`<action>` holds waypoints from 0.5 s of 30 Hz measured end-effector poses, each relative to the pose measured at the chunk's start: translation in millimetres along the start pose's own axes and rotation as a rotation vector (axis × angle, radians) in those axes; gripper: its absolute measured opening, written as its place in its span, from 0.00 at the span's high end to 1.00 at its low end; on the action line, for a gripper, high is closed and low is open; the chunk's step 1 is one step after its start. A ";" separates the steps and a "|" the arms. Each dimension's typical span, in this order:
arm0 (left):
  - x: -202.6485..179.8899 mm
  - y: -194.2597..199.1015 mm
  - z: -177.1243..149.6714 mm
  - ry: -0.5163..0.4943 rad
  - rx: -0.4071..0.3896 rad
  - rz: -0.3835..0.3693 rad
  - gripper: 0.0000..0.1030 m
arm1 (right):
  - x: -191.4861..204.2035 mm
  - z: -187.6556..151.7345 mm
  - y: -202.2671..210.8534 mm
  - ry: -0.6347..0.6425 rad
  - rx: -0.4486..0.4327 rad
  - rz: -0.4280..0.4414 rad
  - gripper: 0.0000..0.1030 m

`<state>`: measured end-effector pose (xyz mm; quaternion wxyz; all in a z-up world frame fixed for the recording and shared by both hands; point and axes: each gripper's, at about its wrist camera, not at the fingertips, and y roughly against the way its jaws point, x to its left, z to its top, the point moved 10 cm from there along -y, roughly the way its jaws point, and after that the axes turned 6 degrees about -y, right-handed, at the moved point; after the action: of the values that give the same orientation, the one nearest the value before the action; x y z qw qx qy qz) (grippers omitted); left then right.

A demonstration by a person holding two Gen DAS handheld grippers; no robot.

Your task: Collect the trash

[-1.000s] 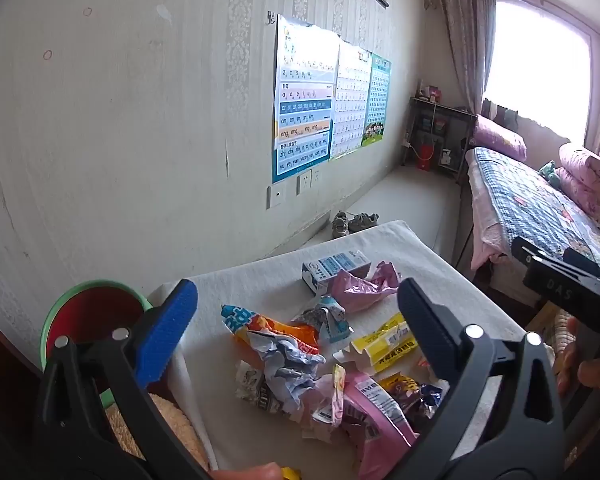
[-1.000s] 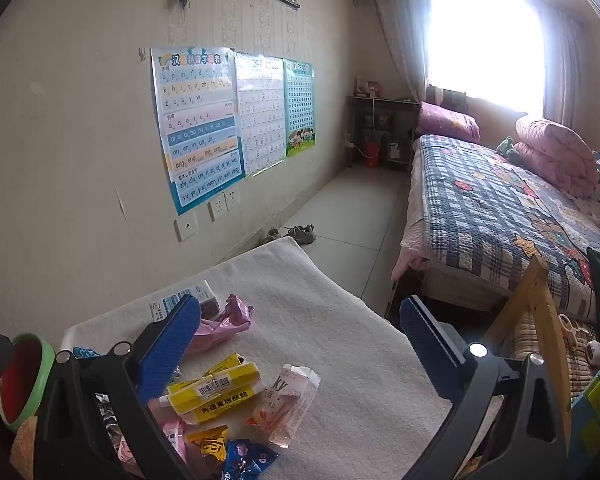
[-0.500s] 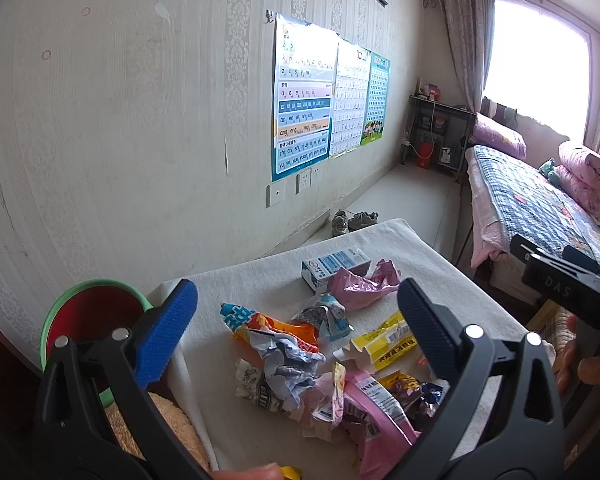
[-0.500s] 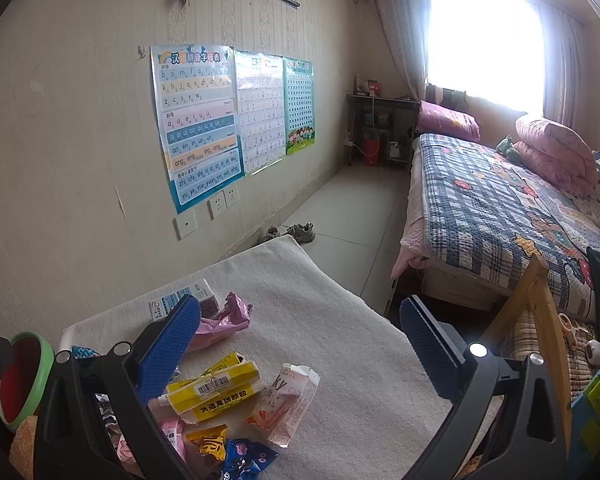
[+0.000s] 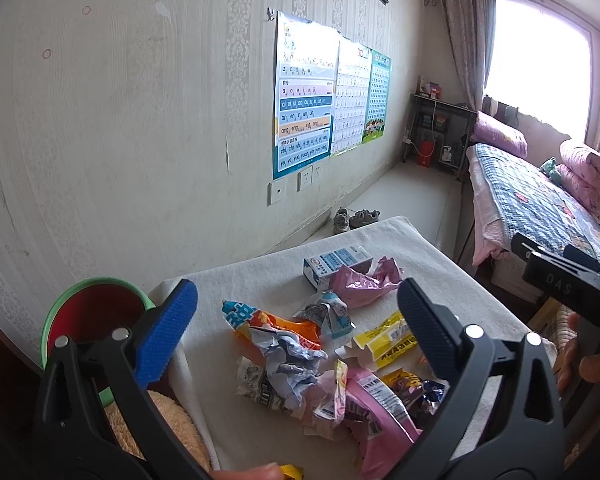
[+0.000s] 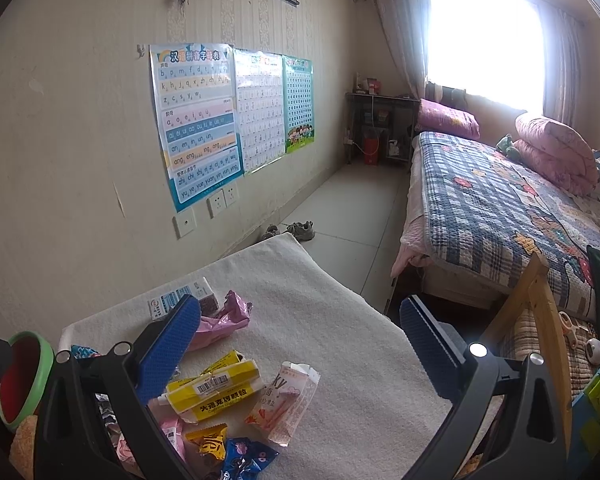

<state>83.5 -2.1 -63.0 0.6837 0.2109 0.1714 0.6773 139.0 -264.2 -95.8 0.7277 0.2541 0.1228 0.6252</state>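
Observation:
Several crumpled wrappers lie on a white towel-covered table (image 5: 380,248): an orange and blue bag (image 5: 268,324), a crumpled foil wrapper (image 5: 288,364), a pink wrapper (image 5: 364,284), a yellow sachet (image 5: 388,336), a blue and white carton (image 5: 336,262). A red bin with a green rim (image 5: 88,316) stands at the table's left. My left gripper (image 5: 296,320) is open and empty above the pile. My right gripper (image 6: 300,332) is open and empty over the table; the yellow sachet (image 6: 216,388), a pale pink packet (image 6: 288,400) and the pink wrapper (image 6: 220,320) lie below it.
A wall with posters (image 6: 196,120) runs along the left. A bed with a plaid quilt (image 6: 500,208) stands to the right. Shoes (image 6: 296,232) lie on the floor beyond the table. A wooden chair frame (image 6: 540,304) is at the right.

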 end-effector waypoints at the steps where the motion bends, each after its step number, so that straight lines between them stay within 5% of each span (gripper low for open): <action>1: 0.0 -0.3 0.2 0.000 0.000 0.000 0.05 | 0.1 0.7 0.1 -0.001 0.000 0.000 0.07; 15: 3.4 -0.3 -0.7 0.002 0.004 0.006 0.05 | 0.1 -0.3 0.2 0.001 0.003 -0.001 0.07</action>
<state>83.5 1.3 -63.6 0.6810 0.2121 0.1731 0.6792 138.7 -264.0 -95.9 0.7276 0.2546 0.1241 0.6248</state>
